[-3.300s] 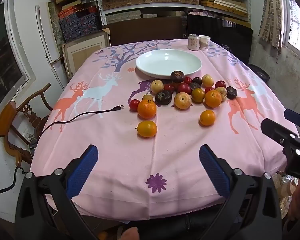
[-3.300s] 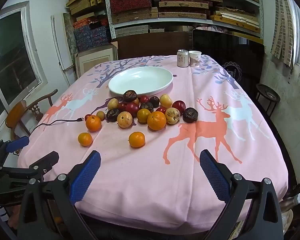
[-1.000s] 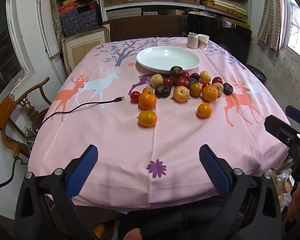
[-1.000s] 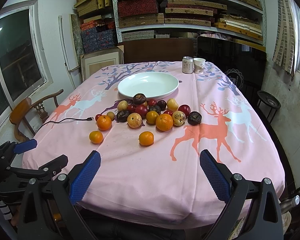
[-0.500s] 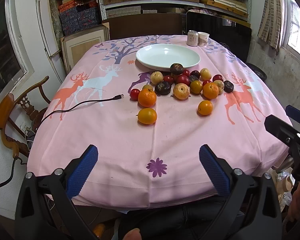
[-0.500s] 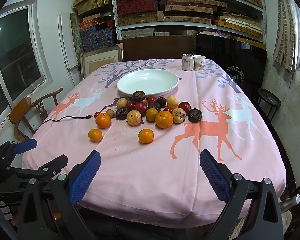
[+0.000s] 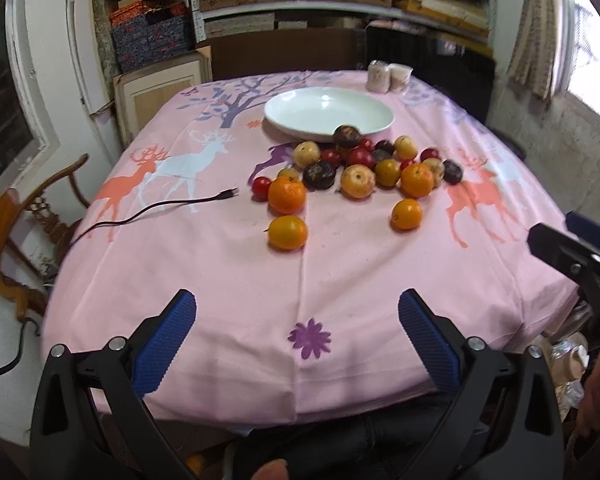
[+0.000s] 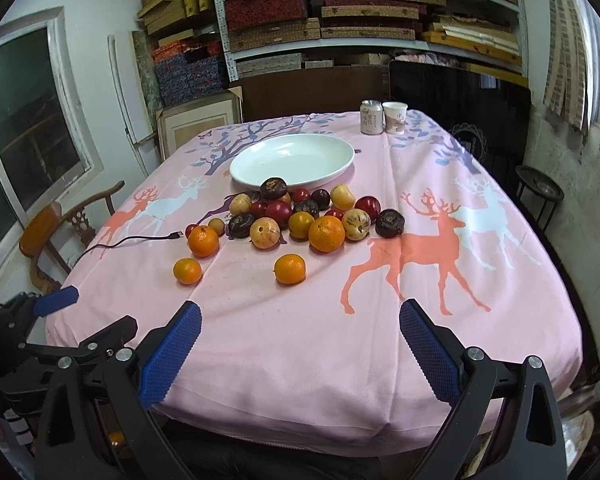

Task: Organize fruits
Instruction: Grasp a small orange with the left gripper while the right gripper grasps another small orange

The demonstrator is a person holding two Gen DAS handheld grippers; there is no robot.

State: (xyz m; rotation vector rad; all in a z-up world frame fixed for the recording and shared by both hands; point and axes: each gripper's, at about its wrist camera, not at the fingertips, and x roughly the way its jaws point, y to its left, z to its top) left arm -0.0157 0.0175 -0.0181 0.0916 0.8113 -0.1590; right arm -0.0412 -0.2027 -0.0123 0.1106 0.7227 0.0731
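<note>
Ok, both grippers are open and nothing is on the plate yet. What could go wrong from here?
1. The fruit pile is packed tight, pieces touching; pulling one out may set its round neighbours rolling across the tablecloth.
2. The white plate lies behind the pile, so a carried fruit must pass over the heap, and the dark fruit at its rim could get knocked.
3. The black cable lies beside the left-hand oranges; the left gripper might snag it.

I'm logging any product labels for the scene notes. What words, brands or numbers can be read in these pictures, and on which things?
Small pink and white drink can: printed characters on its side, too small to read.
White paper cup beside the can: faint print, too blurred to read.
Stacked boxes on the shelves: no readable text.
Nothing else carries writing.
</note>
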